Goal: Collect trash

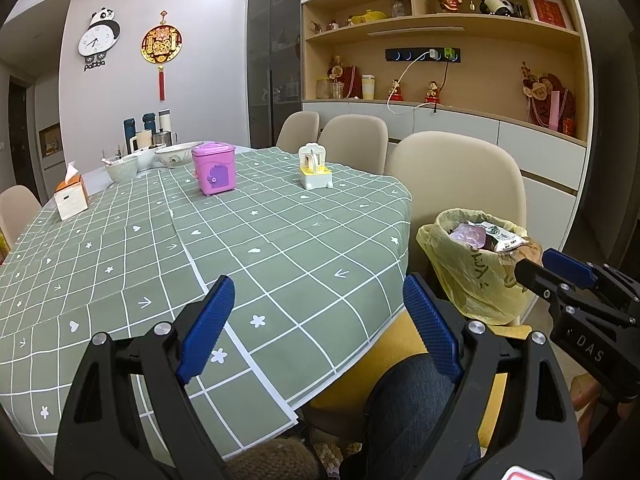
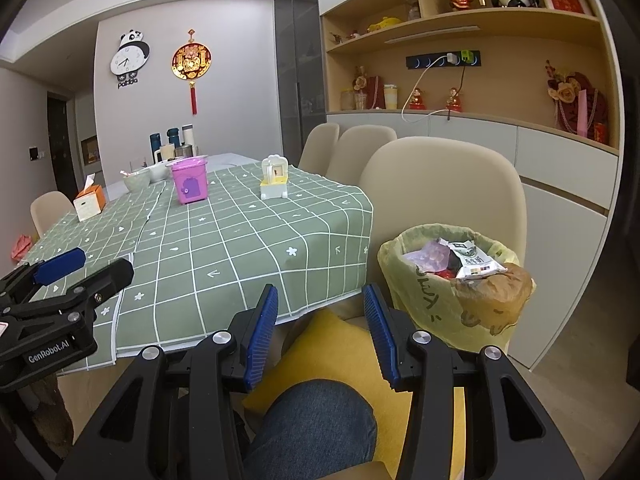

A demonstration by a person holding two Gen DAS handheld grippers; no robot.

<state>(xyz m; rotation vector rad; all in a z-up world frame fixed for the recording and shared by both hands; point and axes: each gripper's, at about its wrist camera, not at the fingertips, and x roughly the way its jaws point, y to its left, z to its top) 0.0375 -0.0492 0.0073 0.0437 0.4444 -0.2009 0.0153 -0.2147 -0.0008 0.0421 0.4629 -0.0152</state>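
A bin lined with a yellow bag (image 1: 476, 272) stands on a chair right of the table, also in the right wrist view (image 2: 444, 300). It is full of wrappers (image 2: 472, 264) and a brown paper piece (image 2: 500, 292) at its rim. My left gripper (image 1: 320, 320) is open and empty over the table's near edge. My right gripper (image 2: 320, 332) is open and empty, low beside the table, left of the bin. Each gripper shows in the other's view, the right one (image 1: 560, 272) and the left one (image 2: 80, 268).
A green checked tablecloth (image 1: 240, 240) covers the table. On it stand a pink toy box (image 1: 214, 172), a yellow-white toy (image 1: 314, 168), a tissue box (image 1: 72, 196) and bowls and flasks (image 1: 152, 148) at the far end. Beige chairs (image 1: 452, 168) line the right side. A knee (image 2: 316, 428) is below.
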